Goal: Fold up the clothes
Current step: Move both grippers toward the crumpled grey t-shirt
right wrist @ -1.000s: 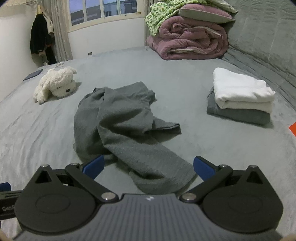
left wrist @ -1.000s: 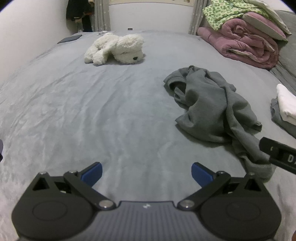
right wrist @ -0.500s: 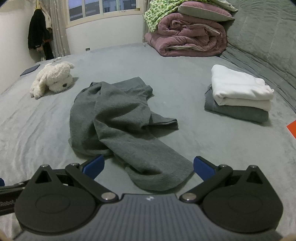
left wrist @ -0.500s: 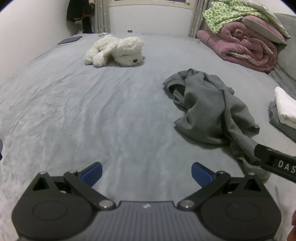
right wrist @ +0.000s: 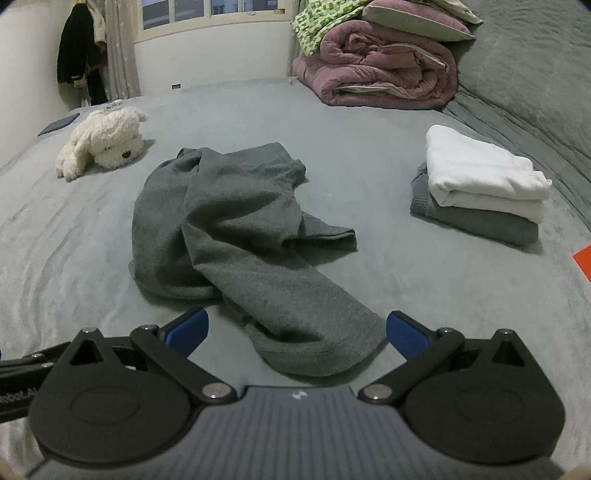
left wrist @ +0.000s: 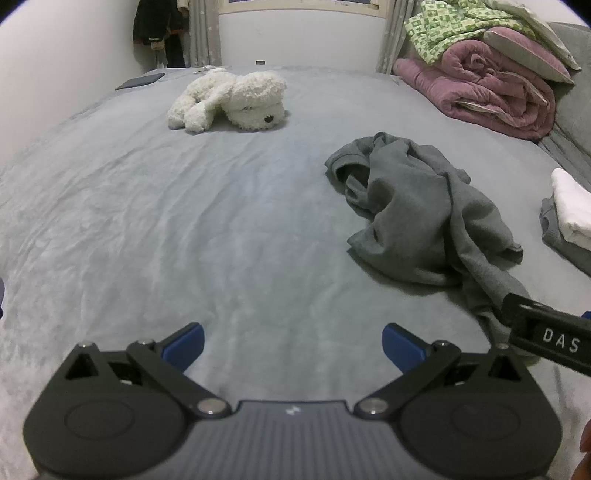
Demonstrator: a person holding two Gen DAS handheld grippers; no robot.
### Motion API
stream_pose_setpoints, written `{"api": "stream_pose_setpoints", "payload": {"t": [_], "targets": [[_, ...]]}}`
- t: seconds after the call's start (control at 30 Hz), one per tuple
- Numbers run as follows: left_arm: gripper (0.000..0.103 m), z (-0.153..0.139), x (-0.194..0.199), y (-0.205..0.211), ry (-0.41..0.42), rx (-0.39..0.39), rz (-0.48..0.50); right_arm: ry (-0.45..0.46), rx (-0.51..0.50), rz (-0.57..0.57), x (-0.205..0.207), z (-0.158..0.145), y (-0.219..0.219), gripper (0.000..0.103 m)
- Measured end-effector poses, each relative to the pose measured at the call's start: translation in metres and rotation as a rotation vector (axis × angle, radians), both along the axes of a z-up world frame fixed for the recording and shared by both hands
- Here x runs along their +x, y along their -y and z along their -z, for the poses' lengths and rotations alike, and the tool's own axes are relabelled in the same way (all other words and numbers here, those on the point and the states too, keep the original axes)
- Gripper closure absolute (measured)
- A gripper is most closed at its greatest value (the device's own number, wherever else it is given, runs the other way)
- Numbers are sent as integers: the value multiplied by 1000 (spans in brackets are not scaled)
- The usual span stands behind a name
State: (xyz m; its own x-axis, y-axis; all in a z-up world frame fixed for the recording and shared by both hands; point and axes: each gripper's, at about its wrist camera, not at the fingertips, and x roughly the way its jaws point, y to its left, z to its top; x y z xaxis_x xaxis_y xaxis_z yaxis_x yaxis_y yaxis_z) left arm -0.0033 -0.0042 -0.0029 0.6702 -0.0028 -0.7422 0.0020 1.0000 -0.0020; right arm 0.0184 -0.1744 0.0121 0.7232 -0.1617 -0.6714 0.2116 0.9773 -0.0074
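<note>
The right gripper [right wrist: 295, 328] has its two blue fingers spread wide apart and holds nothing; the cuffed end of a crumpled grey garment [right wrist: 236, 229] lies on the bed between them, and I cannot tell if the fingers touch the cloth. The left gripper [left wrist: 291, 341] is also wide apart and empty, over a bare part of the grey bed cover [left wrist: 184, 221], with the garment to its right and apart from it. No box or basket is visible; the only stack is to the right of the garment, where a folded white piece [right wrist: 484, 173] rests on a folded grey piece [right wrist: 476, 218]. The grey garment is not folded: it lies in a loose heap near the middle of the bed, with deep creases, one long part stretching toward the right gripper and another short part turned out to the right. Farther back lie a white plush dog [right wrist: 103, 140] and a rolled pink quilt [right wrist: 380, 70] with a green patterned blanket [right wrist: 314, 22] on top.
</note>
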Motion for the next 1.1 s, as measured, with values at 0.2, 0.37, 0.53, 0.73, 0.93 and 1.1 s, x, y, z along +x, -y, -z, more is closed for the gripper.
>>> {"api": "stream_pose_setpoints", "payload": {"t": [0.2,0.37,0.53,0.73,0.93,1.1], "targets": [[0,2,2,-3,-14,-19,5,-15,-15,8,6,6,2,0],[0,2,4,-7,-16,-35,-7,-25,-16,21,12,9,4,0],[0,4,8,-11,-30,-48,-17,-35,-30,18,17,13,2,0],[0,10,12,-13,-52,-57,-13,-54,-15,7,26,20,1,0],[0,18,23,-20,-79,-52,-23,-94,3,-17,36,33,3,0],[0,25,35,-30,-112,-81,-71,-143,41,-7,44,47,11,0]]}}
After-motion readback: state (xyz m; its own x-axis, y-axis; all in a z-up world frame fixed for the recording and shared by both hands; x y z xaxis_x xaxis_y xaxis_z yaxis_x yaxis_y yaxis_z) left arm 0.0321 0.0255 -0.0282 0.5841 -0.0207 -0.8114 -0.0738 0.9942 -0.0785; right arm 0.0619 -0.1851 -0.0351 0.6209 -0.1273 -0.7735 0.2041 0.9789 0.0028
